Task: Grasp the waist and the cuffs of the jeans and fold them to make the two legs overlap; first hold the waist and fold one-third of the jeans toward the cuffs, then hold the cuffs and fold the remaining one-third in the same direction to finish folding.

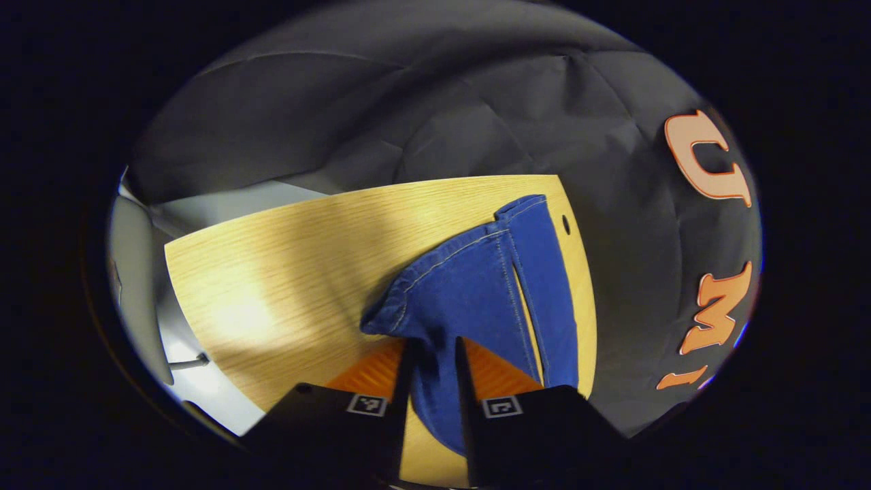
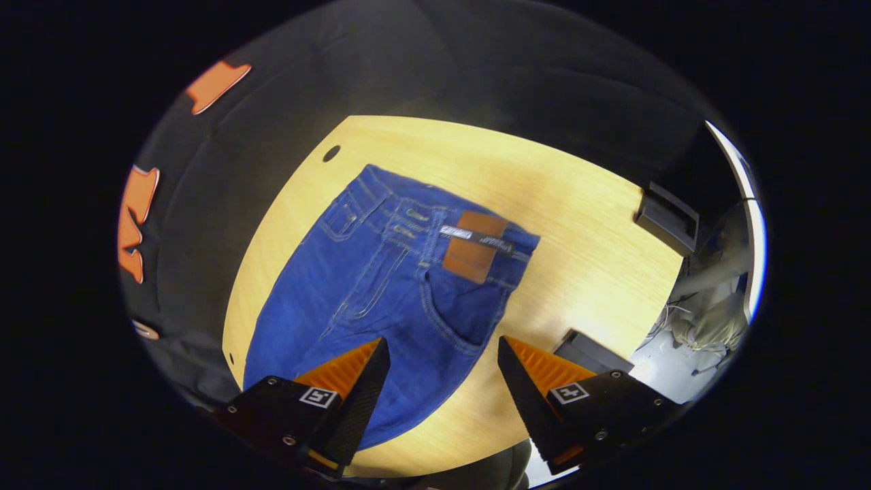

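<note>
Blue jeans [image 2: 381, 286] lie flat on a light wooden table [image 2: 578, 224], waist with a brown patch [image 2: 474, 253] pointing away in the right gripper view. My right gripper [image 2: 442, 342] hovers open over the hip area below the back pocket, and whether it touches the denim I cannot tell. In the left gripper view the jeans [image 1: 476, 286] run away toward the cuffs [image 1: 520, 207] near the table's far edge. My left gripper [image 1: 434, 354] is shut on a raised fold of the denim, which bunches up between its fingers.
A small round hole [image 1: 566, 222] sits in the table near the cuffs, and another hole [image 2: 331, 153] beyond the waist. Two dark boxes [image 2: 667, 218] [image 2: 592, 350] stand at the table's right edge. Bare tabletop [image 1: 272, 272] spreads left of the jeans. Black cloth walls surround the table.
</note>
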Action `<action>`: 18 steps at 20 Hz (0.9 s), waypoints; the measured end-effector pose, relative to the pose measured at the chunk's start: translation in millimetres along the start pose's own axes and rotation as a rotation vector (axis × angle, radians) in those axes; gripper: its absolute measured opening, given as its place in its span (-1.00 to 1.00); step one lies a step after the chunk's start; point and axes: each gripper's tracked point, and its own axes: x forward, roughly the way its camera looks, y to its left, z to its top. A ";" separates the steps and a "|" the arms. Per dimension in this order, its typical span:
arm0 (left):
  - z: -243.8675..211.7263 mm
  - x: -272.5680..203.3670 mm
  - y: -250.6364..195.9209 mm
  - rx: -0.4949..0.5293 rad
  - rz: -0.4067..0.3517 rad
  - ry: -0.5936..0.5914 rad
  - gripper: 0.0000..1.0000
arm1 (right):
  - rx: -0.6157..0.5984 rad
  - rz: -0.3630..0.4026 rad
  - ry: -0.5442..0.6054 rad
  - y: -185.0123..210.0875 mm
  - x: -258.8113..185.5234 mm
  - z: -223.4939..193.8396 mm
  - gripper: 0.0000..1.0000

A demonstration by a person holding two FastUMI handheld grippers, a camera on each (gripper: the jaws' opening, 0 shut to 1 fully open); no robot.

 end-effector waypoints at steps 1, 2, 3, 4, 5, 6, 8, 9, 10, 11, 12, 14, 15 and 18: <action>0.6 2.3 -0.9 -0.003 0.011 -0.009 -0.59 | 0.013 0.001 0.007 -1.6 8.1 4.6 0.94; 3.4 4.4 -5.9 0.017 0.014 -0.024 -0.89 | 0.021 0.011 0.027 -0.4 16.1 4.2 0.94; 1.1 6.1 -4.9 0.051 0.038 -0.026 -0.84 | 0.028 0.013 0.041 1.5 25.0 5.1 0.93; 0.0 -10.8 -5.8 0.054 0.075 -0.032 -0.84 | 0.028 0.005 0.057 1.7 34.1 4.6 0.92; 0.8 9.9 -9.9 0.075 0.077 -0.030 -0.96 | 0.022 -0.007 0.065 1.1 34.2 7.6 0.88; 1.5 -0.8 -15.3 0.091 0.070 -0.031 -0.97 | 0.028 -0.020 0.063 0.5 41.5 10.1 0.83; 3.1 2.7 -23.3 0.105 0.046 -0.029 -0.96 | 0.004 -0.041 0.079 -6.0 44.7 10.9 0.27; 5.3 -1.1 -31.9 0.107 0.012 -0.035 -0.96 | 0.021 -0.028 0.074 -5.8 47.1 12.9 -0.10; 6.3 -6.7 -37.6 0.118 -0.006 -0.038 -0.99 | 0.070 0.005 0.080 -0.3 48.0 11.9 -0.47; 7.5 -11.2 -46.7 0.129 -0.038 -0.041 -0.96 | 0.101 0.063 0.073 5.9 47.7 13.2 -0.65; 10.1 -16.1 -57.3 0.146 -0.063 -0.050 -0.96 | 0.151 0.088 0.063 6.5 48.4 14.6 -0.65; 12.1 -22.3 -74.9 0.176 -0.101 -0.053 -0.96 | 0.204 0.146 0.055 13.7 38.8 16.1 -0.82; 11.6 -24.5 -85.6 0.187 -0.121 -0.048 -0.97 | 0.208 0.162 0.049 17.6 34.3 19.7 -0.82; 22.3 -35.3 -129.6 0.213 -0.192 -0.073 -0.96 | 0.198 0.250 0.010 49.1 8.0 41.5 -0.82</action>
